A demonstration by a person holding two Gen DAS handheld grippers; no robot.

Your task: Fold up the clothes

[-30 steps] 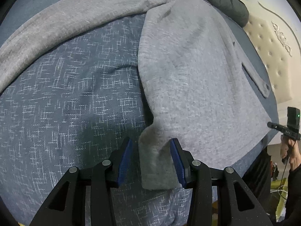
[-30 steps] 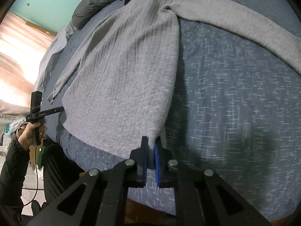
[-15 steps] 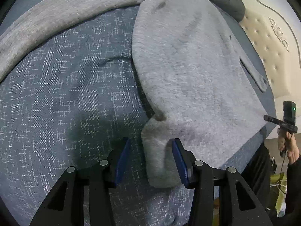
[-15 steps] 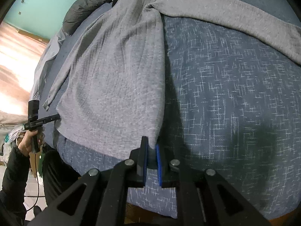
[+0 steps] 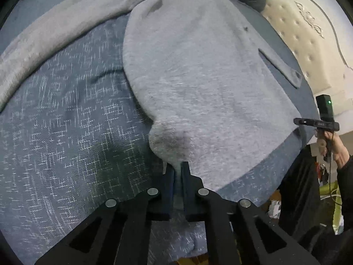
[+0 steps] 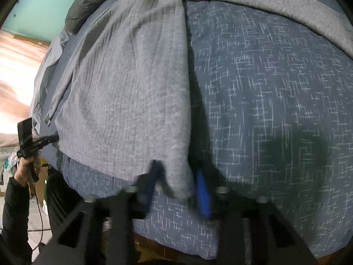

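One grey sweater (image 5: 209,70) lies on one blue bedspread (image 5: 66,132). The left gripper (image 5: 178,172) is clamped on its hem corner. The right gripper (image 6: 176,185), blurred, seems spread wide around the other corner; no writing is legible.

- Left wrist view: low over the blue bedspread (image 5: 66,132), near its edge, facing up the bed (headboard (image 5: 308,44) at right).
- Right wrist view: same low, close stance.
- Both share the grey sweater (image 5: 209,77) (image 6: 123,92).
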